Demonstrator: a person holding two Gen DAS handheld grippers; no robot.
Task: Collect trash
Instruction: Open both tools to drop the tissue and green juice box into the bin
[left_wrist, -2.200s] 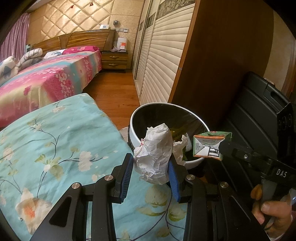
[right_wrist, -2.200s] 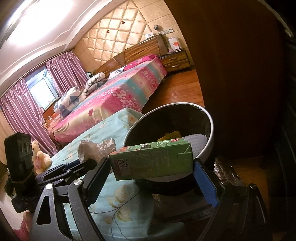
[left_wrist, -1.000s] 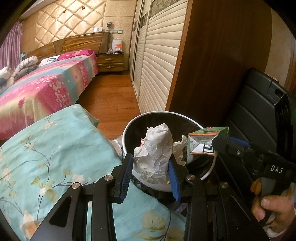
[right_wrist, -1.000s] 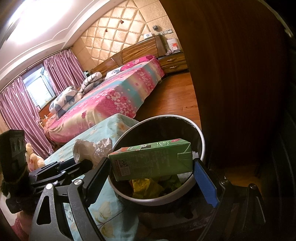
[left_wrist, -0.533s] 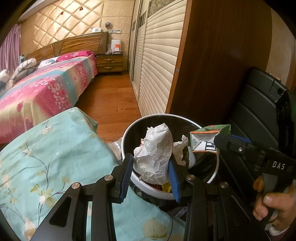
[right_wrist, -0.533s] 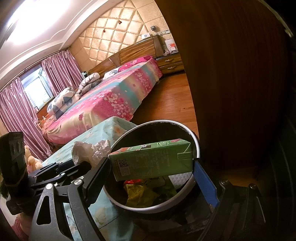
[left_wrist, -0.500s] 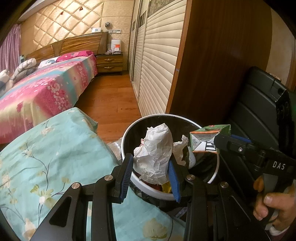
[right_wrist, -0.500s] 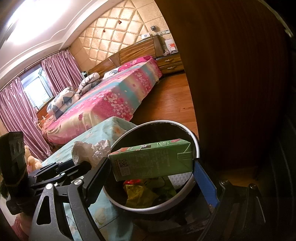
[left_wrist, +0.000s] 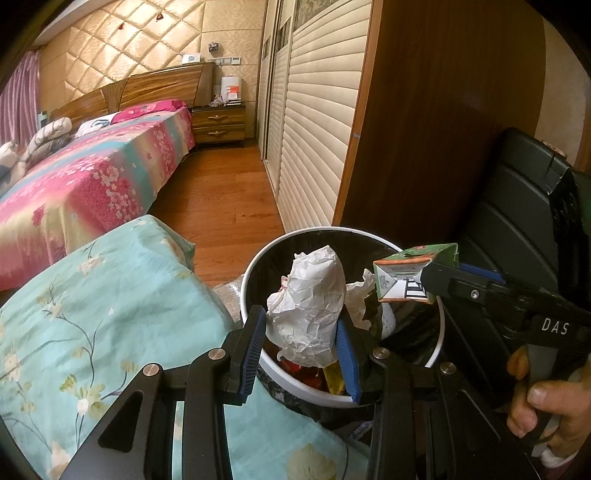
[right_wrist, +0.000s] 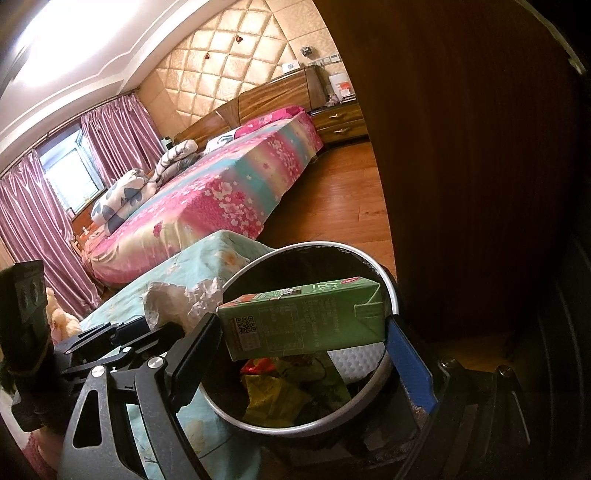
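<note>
A round white-rimmed trash bin (left_wrist: 255, 269) (black-lined, with wrappers already inside) stands beside a teal floral cover (left_wrist: 92, 302). Over its opening the right gripper (right_wrist: 299, 332) is clamped endwise on a green carton (right_wrist: 306, 321), and the left gripper (left_wrist: 301, 338) pinches a crumpled paper wad (left_wrist: 310, 299).

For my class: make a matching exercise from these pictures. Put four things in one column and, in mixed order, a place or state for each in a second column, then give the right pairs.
Things:
1. crumpled paper
2. green carton
3. trash bin
4. floral cloth

Places or states:
A. lying turquoise beside the bin
B. clamped lengthwise in the right gripper
C. round, white-rimmed, already holding wrappers
D. pinched in the left gripper

Pairs: 1-D, 2-B, 3-C, 4-A
</note>
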